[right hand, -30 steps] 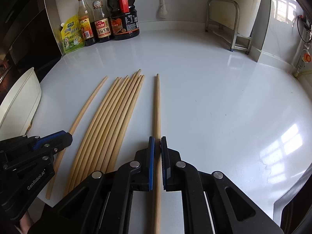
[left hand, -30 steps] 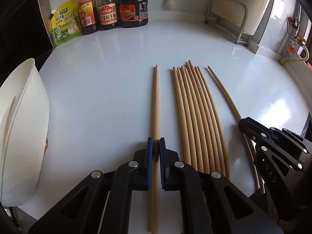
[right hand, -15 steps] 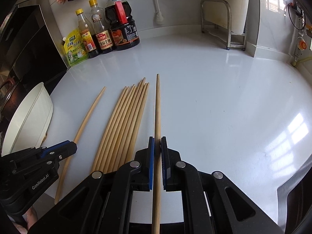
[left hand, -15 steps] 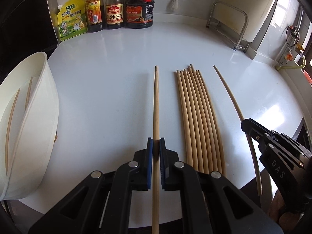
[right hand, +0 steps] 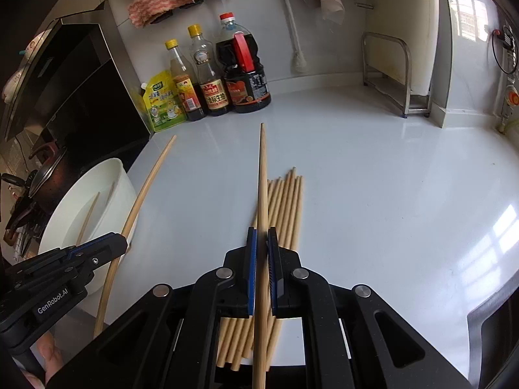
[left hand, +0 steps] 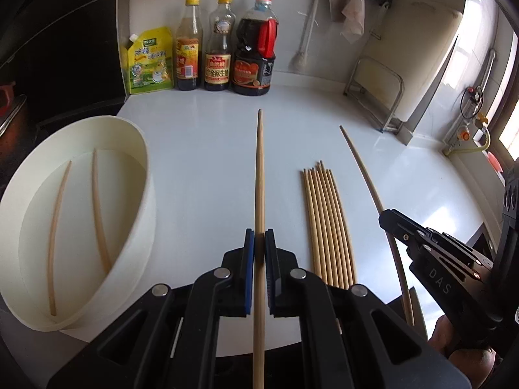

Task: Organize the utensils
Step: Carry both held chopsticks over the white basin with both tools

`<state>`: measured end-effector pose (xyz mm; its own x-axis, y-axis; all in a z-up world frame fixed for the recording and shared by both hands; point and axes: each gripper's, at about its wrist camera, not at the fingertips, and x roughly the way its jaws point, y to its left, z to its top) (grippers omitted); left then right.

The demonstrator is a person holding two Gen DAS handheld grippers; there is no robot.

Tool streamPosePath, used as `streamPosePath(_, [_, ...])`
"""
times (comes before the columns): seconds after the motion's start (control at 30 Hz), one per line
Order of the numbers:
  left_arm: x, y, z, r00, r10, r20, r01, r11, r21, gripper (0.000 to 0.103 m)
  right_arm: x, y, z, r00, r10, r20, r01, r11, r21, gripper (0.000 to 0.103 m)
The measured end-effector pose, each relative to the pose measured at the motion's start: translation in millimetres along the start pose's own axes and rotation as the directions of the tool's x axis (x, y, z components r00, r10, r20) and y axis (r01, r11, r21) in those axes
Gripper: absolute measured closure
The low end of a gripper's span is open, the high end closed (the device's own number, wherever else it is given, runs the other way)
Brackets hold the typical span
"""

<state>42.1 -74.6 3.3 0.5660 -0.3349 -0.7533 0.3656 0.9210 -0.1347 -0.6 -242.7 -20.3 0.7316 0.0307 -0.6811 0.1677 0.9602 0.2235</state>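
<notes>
My left gripper (left hand: 259, 239) is shut on a wooden chopstick (left hand: 259, 175), held above the white counter. My right gripper (right hand: 262, 236) is shut on another chopstick (right hand: 263, 178), held over a row of several chopsticks (right hand: 288, 204) lying on the counter; that row also shows in the left wrist view (left hand: 327, 223). A white round tub (left hand: 142, 175) at the left holds two chopsticks (left hand: 97, 207). The right gripper with its chopstick (left hand: 366, 178) shows at the right of the left wrist view; the left gripper (right hand: 97, 249) with its chopstick (right hand: 146, 194) shows at the left of the right wrist view.
Three sauce bottles (left hand: 223, 48) and a yellow-green pouch (left hand: 149, 61) stand at the back wall. A metal rack (left hand: 379, 94) with a cutting board stands at the back right. A dark stove area with a pot (right hand: 45, 178) lies left of the counter.
Both grippers have lifted their chopsticks off the counter and pulled back and up. The white tub with two chopsticks has come into fuller view at the left.
</notes>
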Motion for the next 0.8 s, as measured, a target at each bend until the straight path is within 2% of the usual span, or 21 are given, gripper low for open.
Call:
streamPosePath(0.23, [-39.7, 58.5, 15.6, 0.996, 0.04, 0.086, -0.032, 0.996, -0.088, 0.096, 8.7, 59.7, 19.3, 0.995, 0.098, 0.008, -0.097, 0.993, -0.069, 0.096])
streamPosePath(0.4, [-60.1, 106.7, 24.6, 0.985, 0.117, 0.125, -0.099, 0.984, -0.147, 0.096, 23.2, 119.2, 33.0, 0.984, 0.179, -0.008, -0.178, 0.974, -0.137, 0.096])
streamPosePath(0.63, [-61.0, 178.4, 17.3, 0.971, 0.223, 0.089, -0.198, 0.952, -0.233, 0.096, 51.8, 201.6, 40.4, 0.959, 0.277, -0.065, -0.285, 0.933, -0.218, 0.096])
streamPosePath(0.8, [-50.6, 213.5, 9.1, 0.967, 0.246, 0.06, -0.222, 0.938, -0.268, 0.096, 79.9, 244.9, 36.1, 0.944, 0.3, -0.136, -0.325, 0.913, -0.247, 0.096])
